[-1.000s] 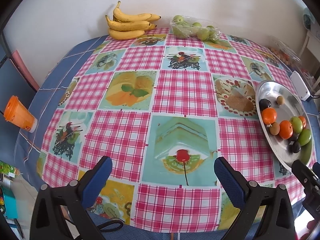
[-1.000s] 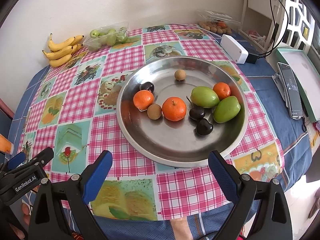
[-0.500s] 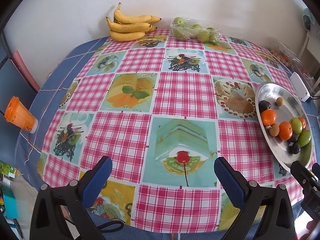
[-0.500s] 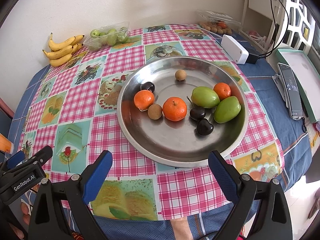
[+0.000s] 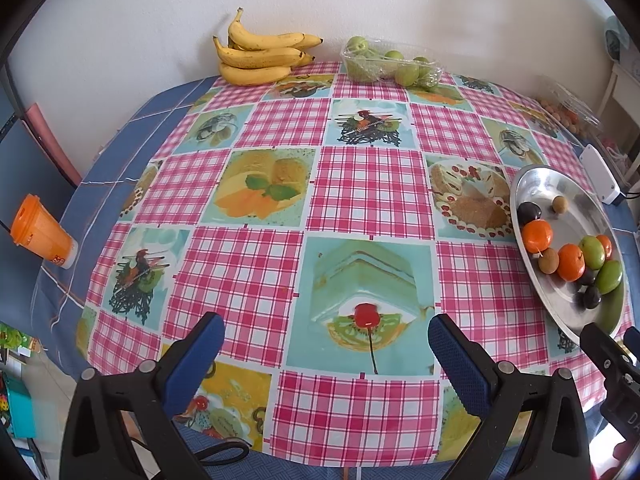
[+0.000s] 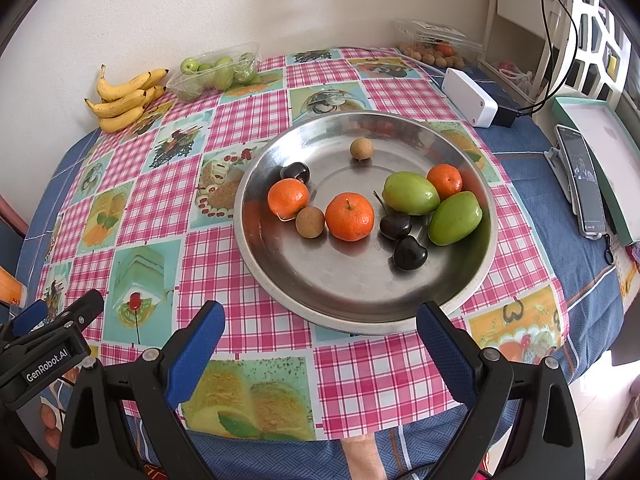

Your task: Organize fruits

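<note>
Both grippers hang over the near edge of the desk (image 5: 372, 196), each with its fingers spread wide and holding nothing. The right gripper (image 6: 320, 332) faces the metal plate (image 6: 360, 300), where oranges (image 6: 349, 216), green fruits (image 6: 411, 193), dark cherries (image 6: 409, 253) and small brown fruits, perhaps longans (image 6: 309, 221), lie loosely together. The left gripper (image 5: 326, 346) points at bare tablecloth. Bananas (image 5: 260, 58) and a clear box of green fruit (image 5: 390, 66) sit by the wall.

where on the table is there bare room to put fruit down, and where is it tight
The widest bare patch is the cloth between the bananas and the steel plate. The plate's near floor is also bare. It is crowded mid-plate around the oranges, and along the far edge by the green fruit tray.
</note>
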The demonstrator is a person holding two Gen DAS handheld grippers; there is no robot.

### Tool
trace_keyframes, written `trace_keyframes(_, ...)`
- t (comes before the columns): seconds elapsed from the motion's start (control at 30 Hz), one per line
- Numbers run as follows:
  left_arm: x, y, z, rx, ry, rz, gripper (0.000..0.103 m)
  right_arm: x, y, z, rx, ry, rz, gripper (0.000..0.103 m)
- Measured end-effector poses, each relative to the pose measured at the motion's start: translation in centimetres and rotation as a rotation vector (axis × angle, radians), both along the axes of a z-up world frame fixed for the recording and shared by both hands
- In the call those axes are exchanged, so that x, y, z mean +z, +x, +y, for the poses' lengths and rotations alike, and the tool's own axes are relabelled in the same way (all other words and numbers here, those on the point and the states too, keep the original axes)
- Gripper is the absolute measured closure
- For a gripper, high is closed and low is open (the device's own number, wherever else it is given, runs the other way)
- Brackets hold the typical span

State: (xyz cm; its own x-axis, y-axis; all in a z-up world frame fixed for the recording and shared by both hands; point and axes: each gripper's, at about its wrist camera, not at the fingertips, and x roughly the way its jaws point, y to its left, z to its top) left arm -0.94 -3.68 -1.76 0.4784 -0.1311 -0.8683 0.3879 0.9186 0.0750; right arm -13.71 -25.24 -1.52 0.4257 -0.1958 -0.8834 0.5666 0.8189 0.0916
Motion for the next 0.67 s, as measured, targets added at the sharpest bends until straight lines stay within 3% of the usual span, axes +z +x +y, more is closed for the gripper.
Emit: trace_keyframes(0.67, 0.09, -0.07, 0.14, 0.005, 0.001, -0.006, 0.000, -0.08, 0.00, 0.00, 0.002, 0.001, 0.002, 0.006)
